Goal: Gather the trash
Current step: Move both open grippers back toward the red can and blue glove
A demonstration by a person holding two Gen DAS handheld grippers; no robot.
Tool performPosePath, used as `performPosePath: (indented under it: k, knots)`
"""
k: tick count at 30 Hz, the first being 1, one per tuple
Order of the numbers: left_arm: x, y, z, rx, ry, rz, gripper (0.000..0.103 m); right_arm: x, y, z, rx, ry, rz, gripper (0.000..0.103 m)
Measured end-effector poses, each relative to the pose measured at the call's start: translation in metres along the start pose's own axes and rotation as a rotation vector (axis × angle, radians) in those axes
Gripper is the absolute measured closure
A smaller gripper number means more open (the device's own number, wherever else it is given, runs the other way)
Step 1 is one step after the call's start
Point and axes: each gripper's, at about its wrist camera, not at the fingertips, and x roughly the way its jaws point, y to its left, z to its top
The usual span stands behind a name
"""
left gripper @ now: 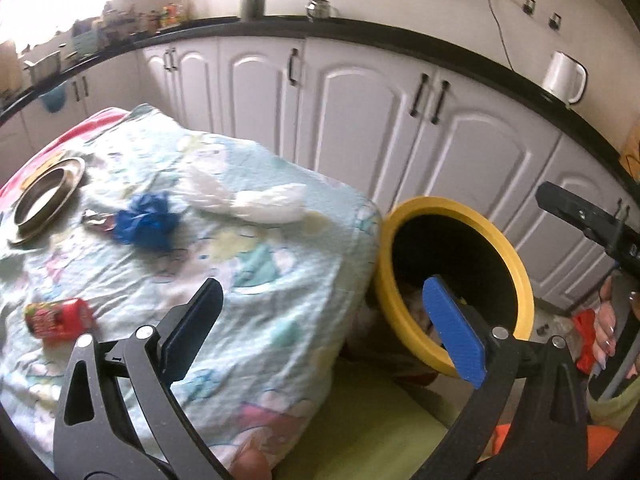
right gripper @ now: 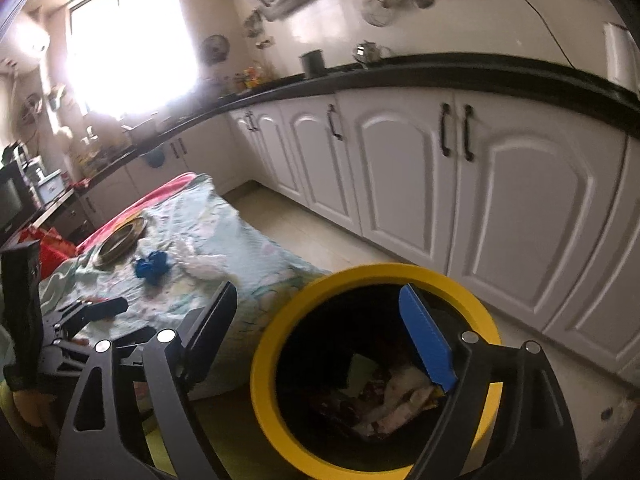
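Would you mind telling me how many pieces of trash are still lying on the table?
4: a red wrapper at the near edge, a blue wad mid-table, a small foil scrap beside it, and white plastic farther right. More may be hidden.

Bin floor hidden by shadow; red wrapper print blurred.

Crinkled cloth sheet — shiny metal plate

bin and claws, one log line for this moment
left claw open, empty | right claw open over bin | blue wad, red wrapper on table
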Motion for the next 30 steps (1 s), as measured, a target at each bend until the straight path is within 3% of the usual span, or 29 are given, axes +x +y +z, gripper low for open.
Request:
performPosePath:
  k: [17,30]
  knots:
    - [-0.048,0.065,-0.002,-0.096,-0.134,0.157,0.011,-0.001,0.073,0.014,-0.139,-0.048,0.087,0.021]
    - [-0.066,0.099,-0.009,-0.140,-0.171,0.229,0.011,0.015,0.130,0.012,-0.254,-0.032,0.166,0.021]
